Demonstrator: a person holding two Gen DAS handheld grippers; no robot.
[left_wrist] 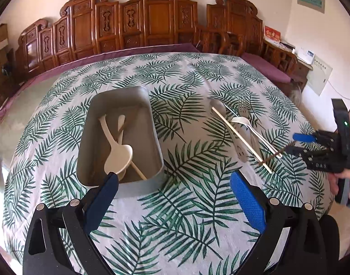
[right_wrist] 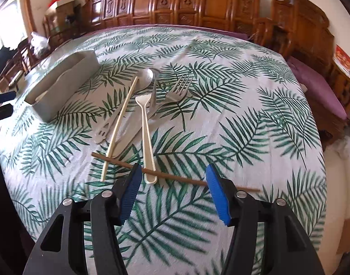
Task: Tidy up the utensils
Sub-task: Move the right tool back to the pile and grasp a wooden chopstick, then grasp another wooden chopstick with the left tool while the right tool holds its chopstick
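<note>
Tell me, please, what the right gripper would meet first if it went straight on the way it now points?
Most likely the brown chopstick, which lies crosswise between the open jaws of the right gripper, with the cream spoon handle's end beside it; depth is unclear.

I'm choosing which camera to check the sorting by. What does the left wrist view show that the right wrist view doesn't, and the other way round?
Only the left wrist view looks into the bin: two cream spoons and a chopstick lie inside.

Only the right wrist view shows the brown chopstick at full length, crossing between the open right hand-held gripper.

Both show the pile on the tablecloth: metal spoon, forks, cream chopstick.
</note>
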